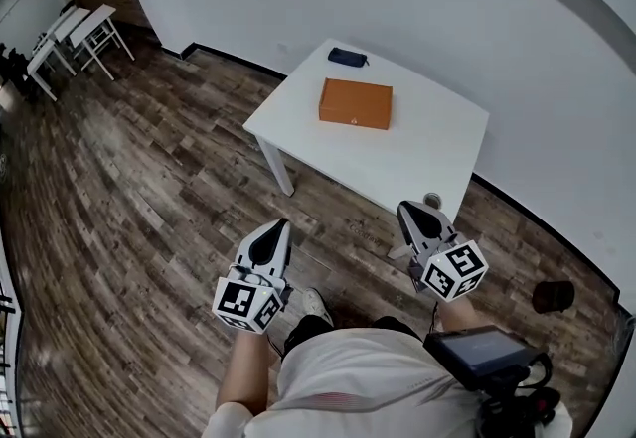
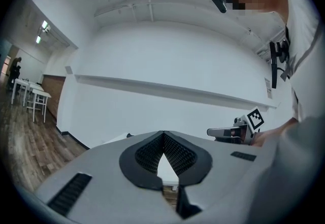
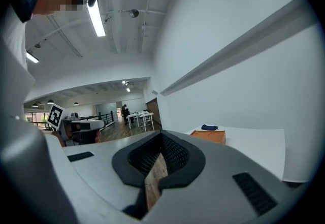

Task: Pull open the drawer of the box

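Note:
The orange box (image 1: 355, 102) lies flat on a white table (image 1: 417, 153) ahead of me; its drawer front cannot be made out from here. In the right gripper view the box (image 3: 209, 136) shows small and far off on the table (image 3: 254, 141). My left gripper (image 1: 278, 227) and my right gripper (image 1: 410, 213) hang over the wooden floor close to my body, well short of the table. Both are shut with nothing between their jaws. The left jaws (image 2: 163, 134) and the right jaws (image 3: 161, 135) meet at their tips.
A small dark blue pouch (image 1: 348, 57) lies at the table's far edge, behind the box. White desks (image 1: 75, 34) stand far off at the left. A dark object (image 1: 553, 296) sits on the floor by the wall at the right.

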A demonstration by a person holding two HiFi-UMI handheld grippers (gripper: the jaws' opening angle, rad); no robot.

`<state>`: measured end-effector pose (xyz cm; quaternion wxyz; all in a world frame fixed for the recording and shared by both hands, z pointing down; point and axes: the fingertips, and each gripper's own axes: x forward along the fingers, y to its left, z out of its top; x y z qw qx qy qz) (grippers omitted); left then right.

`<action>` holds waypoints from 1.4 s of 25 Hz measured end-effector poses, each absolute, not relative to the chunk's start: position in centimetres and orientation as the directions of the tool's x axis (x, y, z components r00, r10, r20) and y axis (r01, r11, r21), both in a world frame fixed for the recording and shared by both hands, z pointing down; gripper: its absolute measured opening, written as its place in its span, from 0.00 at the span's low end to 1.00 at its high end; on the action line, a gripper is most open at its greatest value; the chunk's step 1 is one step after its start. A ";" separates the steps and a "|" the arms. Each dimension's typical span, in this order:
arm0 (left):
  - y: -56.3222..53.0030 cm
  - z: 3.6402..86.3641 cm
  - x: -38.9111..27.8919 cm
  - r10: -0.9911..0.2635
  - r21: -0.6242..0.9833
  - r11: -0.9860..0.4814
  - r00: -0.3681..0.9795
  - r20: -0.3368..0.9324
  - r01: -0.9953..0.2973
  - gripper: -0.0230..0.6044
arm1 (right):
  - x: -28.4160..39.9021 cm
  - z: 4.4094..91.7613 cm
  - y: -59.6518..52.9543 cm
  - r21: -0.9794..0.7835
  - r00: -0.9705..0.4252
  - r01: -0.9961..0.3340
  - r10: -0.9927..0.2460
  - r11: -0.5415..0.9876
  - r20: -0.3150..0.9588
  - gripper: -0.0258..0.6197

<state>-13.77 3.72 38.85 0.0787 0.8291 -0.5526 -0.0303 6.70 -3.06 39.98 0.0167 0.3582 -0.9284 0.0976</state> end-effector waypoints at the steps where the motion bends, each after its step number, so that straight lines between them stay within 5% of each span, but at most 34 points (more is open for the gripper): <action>1: 2.8 39.0 -14.9 -0.915 0.170 -0.390 0.402 0.041 -0.905 0.05 | 5.7 39.9 -3.7 -0.173 -0.731 -0.680 -0.675 0.712 0.100 0.04; 13: -7.2 39.9 -20.1 -0.860 0.197 -0.491 0.508 0.049 -0.849 0.05 | 1.1 40.5 -11.0 -0.156 -0.638 -0.770 -0.758 0.619 0.136 0.04; 24: -14.8 41.4 -16.2 -0.843 0.199 -0.503 0.528 0.100 -0.841 0.05 | 1.6 42.8 -19.5 -0.199 -0.655 -0.752 -0.744 0.628 0.128 0.04; 35: -19.0 44.3 -16.0 -0.831 0.242 -0.500 0.539 0.135 -0.831 0.05 | 0.0 51.1 -26.5 -0.199 -0.595 -0.804 -0.756 0.560 0.274 0.04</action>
